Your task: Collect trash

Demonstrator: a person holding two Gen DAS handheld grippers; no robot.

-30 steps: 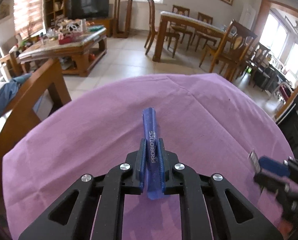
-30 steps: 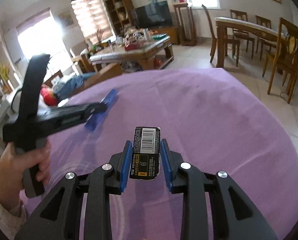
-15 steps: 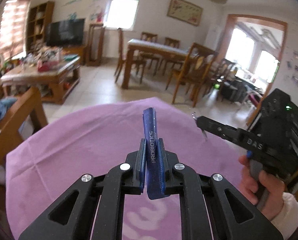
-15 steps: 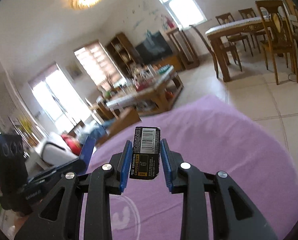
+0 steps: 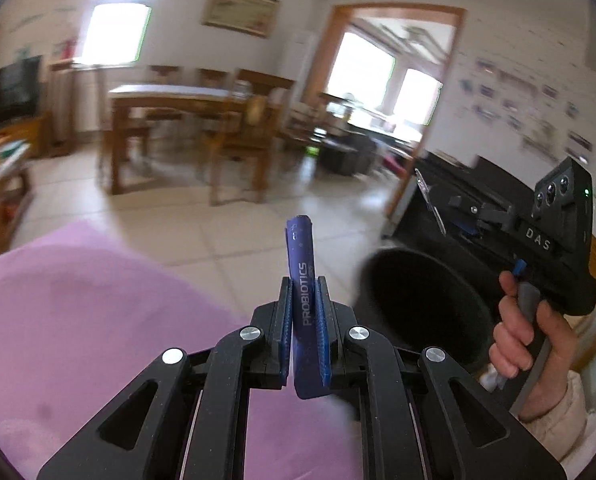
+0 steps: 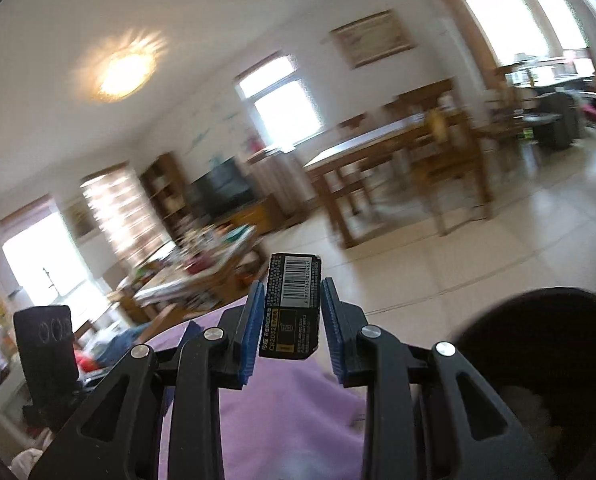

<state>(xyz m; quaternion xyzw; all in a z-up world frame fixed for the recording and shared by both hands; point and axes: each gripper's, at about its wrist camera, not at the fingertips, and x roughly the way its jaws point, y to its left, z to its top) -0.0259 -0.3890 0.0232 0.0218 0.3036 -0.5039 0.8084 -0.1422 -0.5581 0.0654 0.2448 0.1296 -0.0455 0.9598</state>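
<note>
My left gripper [image 5: 303, 316] is shut on a blue "PROBIOTICS" sachet [image 5: 301, 280] that stands upright between its pads, above the edge of the purple tablecloth [image 5: 78, 320]. My right gripper [image 6: 292, 320] is shut on a black battery pack wrapper [image 6: 292, 304] with a barcode. A black trash bin [image 5: 422, 308] stands on the floor beside the table, just right of the left gripper. It also shows at the lower right of the right wrist view [image 6: 538, 344]. In the left wrist view the right gripper [image 5: 434, 204] is held above the bin.
The purple tablecloth shows in the right wrist view [image 6: 282, 412]. A wooden dining table with chairs [image 5: 186, 128] stands across the tiled floor. A cluttered coffee table [image 6: 202, 276] and a TV [image 6: 222, 188] are further back. A dark cabinet [image 5: 458, 184] stands behind the bin.
Both grippers have swung right and tilted up, away from the table's middle toward the bin. The bin has come into view. Both still hold their items.
</note>
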